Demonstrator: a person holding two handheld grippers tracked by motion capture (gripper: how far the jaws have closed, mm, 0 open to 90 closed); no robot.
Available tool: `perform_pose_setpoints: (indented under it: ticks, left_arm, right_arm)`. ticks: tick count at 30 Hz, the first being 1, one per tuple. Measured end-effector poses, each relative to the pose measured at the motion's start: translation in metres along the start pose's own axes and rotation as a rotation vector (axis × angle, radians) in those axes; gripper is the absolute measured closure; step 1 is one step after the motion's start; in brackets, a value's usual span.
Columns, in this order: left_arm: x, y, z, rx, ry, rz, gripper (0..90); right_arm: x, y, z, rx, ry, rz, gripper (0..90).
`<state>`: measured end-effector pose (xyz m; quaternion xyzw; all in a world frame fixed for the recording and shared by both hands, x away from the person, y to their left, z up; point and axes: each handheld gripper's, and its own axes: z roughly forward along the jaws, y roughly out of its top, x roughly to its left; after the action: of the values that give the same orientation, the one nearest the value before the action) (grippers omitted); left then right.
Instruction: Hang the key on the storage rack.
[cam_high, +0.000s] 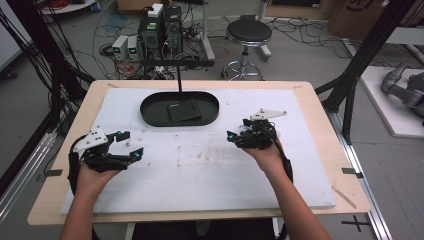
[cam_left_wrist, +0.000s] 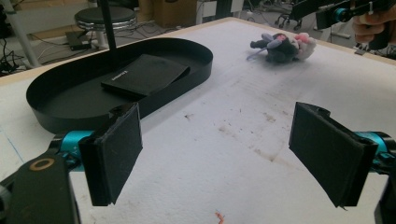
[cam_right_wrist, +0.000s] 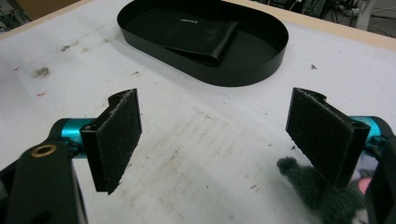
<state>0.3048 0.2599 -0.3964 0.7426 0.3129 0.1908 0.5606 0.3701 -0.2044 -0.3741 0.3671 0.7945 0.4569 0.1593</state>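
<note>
Left tool (cam_high: 131, 144) near desk (cam_high: 210, 170) front-left, jaws spread, nothing between. Right tool (cam_right_wrist: 212, 140) front-right, jaws spread wide, nothing pinched; plush toy (cam_right_wrist: 327, 193) lies just beside its right jaw, on desk, not gripped. Same plush toy from left gripper view: small grey-pink bundle lying on side. Judged light, soft, squashy, not fragile, fuzzy so little slip; best pinch across thick middle of body, not thin limbs. Farther back: black oval tray (cam_high: 150, 112) with 1 folded black wallet (cam_high: 182, 111) inside. Stool (cam_high: 248, 34) beyond desk.
</note>
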Motion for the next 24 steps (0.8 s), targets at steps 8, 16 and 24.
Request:
perform_pose_setpoints:
  ticks: [8, 16, 24]
  left_arm:
    - [0.000, -0.002, 0.001, 0.017, 0.011, -0.006, 17.2]
    - [0.001, -0.006, -0.002, 0.028, 0.011, -0.011, 17.2]
    - [0.001, -0.007, -0.003, 0.029, 0.010, -0.012, 17.2]
  right_arm:
    - [-0.010, -0.009, -0.011, -0.001, -0.032, 0.012, 18.8]
    - [-0.029, -0.008, -0.017, -0.021, -0.064, 0.046, 18.8]
    - [-0.057, -0.005, -0.019, 0.029, -0.127, 0.050, 18.8]
